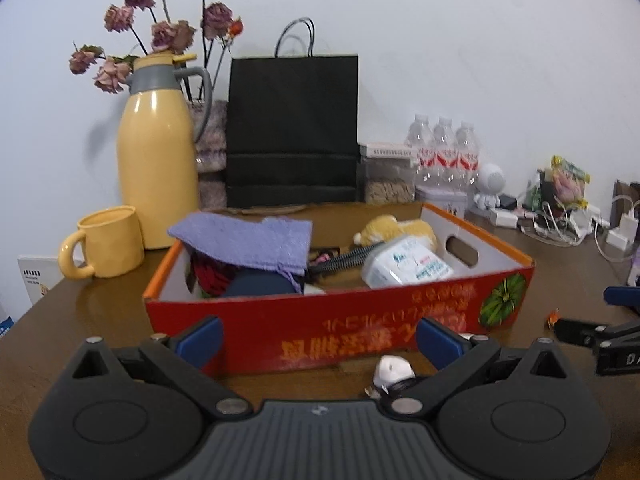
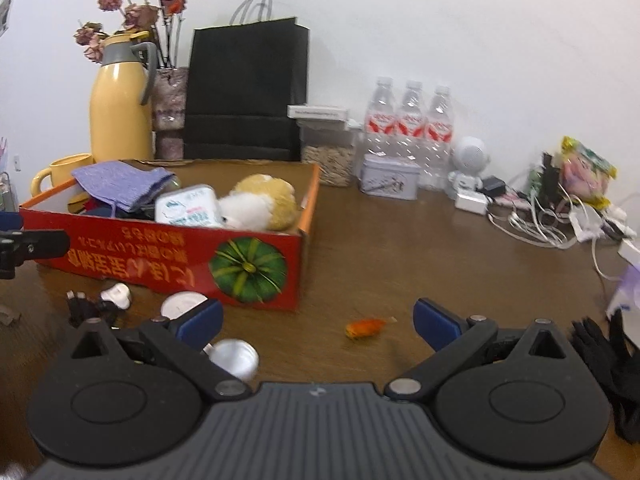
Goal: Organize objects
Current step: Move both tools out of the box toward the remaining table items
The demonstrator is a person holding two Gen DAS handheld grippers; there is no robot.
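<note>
A red cardboard box (image 1: 340,320) (image 2: 168,256) on the brown table holds a purple cloth (image 1: 248,240), a plush toy (image 2: 260,204) and a white pack (image 1: 404,264). My left gripper (image 1: 318,338) is open and empty, just in front of the box. A white charger with a dark cable (image 1: 394,372) (image 2: 116,296) lies on the table by its right finger. My right gripper (image 2: 318,322) is open and empty, right of the box. A small orange object (image 2: 366,327) lies between its fingers, a little ahead. Two white lids (image 2: 236,358) lie by its left finger.
A yellow thermos (image 1: 158,164), yellow mug (image 1: 108,242), black paper bag (image 1: 292,132) and water bottles (image 2: 408,128) stand along the back wall. A tin (image 2: 390,180), a white robot toy (image 2: 466,168) and tangled cables (image 2: 540,224) are at right. Black gloves (image 2: 612,364) lie at near right.
</note>
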